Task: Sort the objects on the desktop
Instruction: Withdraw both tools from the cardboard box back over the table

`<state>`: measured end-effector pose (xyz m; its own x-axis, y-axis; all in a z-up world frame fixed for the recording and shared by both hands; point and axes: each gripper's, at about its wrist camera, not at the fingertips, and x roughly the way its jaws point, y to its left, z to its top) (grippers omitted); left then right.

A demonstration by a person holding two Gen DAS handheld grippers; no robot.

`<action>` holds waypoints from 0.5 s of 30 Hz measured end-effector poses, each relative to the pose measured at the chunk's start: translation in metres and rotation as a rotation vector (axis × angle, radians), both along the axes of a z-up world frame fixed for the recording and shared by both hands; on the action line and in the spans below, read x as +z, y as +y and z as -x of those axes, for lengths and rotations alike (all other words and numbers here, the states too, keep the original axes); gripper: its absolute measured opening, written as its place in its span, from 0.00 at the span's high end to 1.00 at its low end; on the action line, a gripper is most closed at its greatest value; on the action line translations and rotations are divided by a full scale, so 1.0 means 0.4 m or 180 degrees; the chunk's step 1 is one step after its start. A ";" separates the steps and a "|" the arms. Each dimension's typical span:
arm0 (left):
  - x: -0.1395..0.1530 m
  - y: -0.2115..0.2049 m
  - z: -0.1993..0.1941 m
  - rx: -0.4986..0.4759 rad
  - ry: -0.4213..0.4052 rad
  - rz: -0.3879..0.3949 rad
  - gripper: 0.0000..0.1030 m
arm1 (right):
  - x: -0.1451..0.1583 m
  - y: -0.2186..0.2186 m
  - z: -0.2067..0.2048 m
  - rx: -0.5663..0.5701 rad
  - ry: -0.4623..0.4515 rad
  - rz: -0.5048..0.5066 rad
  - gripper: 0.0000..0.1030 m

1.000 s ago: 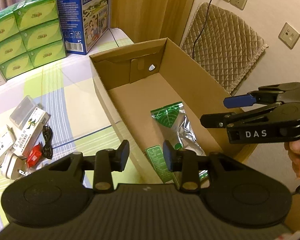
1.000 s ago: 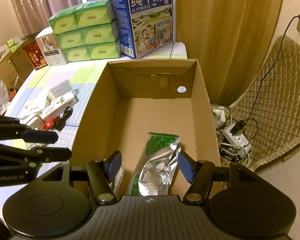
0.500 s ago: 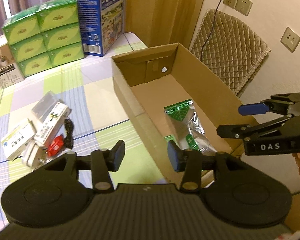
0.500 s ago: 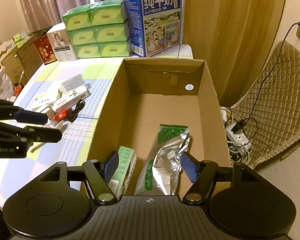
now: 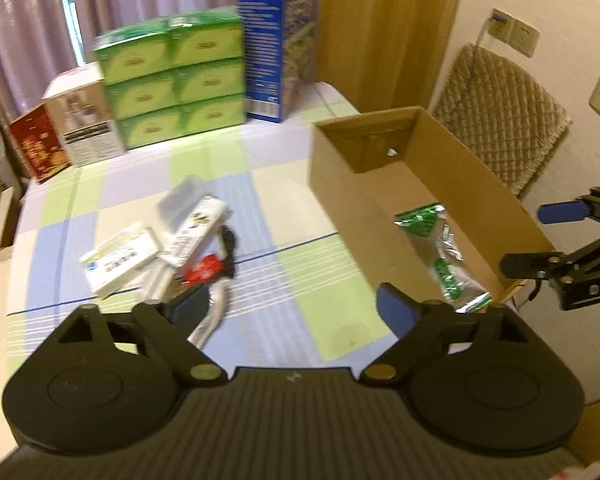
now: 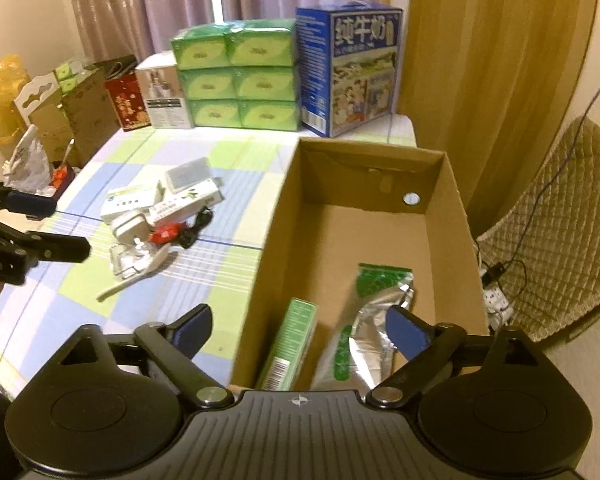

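An open cardboard box (image 6: 272,264) stands at the table's right edge. Inside it lie a silver foil pouch with a green label (image 6: 374,320) and a small green box (image 6: 294,340); the pouch (image 5: 440,248) also shows in the left wrist view. My right gripper (image 6: 299,328) hovers above the box's near end, its jaws opening, gripping nothing. My left gripper (image 5: 292,310) hangs over the checked tablecloth left of the box (image 5: 340,184), its jaws opening and empty. Just beyond it is a pile: white packets (image 5: 120,256), a red item (image 5: 204,270) and a black cable (image 5: 228,244).
Green tissue packs (image 6: 236,80), a blue milk carton (image 6: 348,72) and smaller boxes (image 6: 160,96) line the table's far side. A white plug (image 6: 130,226) and a clear case (image 6: 188,174) lie in the pile. A quilted chair (image 6: 560,220) and a power strip (image 6: 496,296) are to the right.
My left gripper has gone from nearly shut to wide open and swung left and up, off the box and toward the pile. My right gripper has widened and pulled back and up.
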<state>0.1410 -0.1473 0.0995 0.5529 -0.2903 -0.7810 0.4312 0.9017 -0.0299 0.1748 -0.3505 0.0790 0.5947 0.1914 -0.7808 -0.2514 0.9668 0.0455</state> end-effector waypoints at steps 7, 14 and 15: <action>0.020 0.155 0.011 0.0320 -0.0088 -0.0093 0.01 | 0.013 0.087 0.009 0.0177 -0.0051 -0.0085 0.02; -0.012 0.257 0.035 0.0496 -0.0076 -0.0241 0.01 | -0.002 0.190 0.020 0.0410 -0.0067 -0.0228 0.02; -0.019 0.273 0.036 0.0533 -0.0066 -0.0238 0.01 | -0.006 0.204 0.022 0.0445 -0.0063 -0.0237 0.02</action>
<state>0.1264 -0.0383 0.0919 0.6048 -0.1344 -0.7849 0.2748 0.9603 0.0473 0.1661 -0.2687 0.0767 0.5734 0.3303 -0.7497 -0.3849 0.9165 0.1094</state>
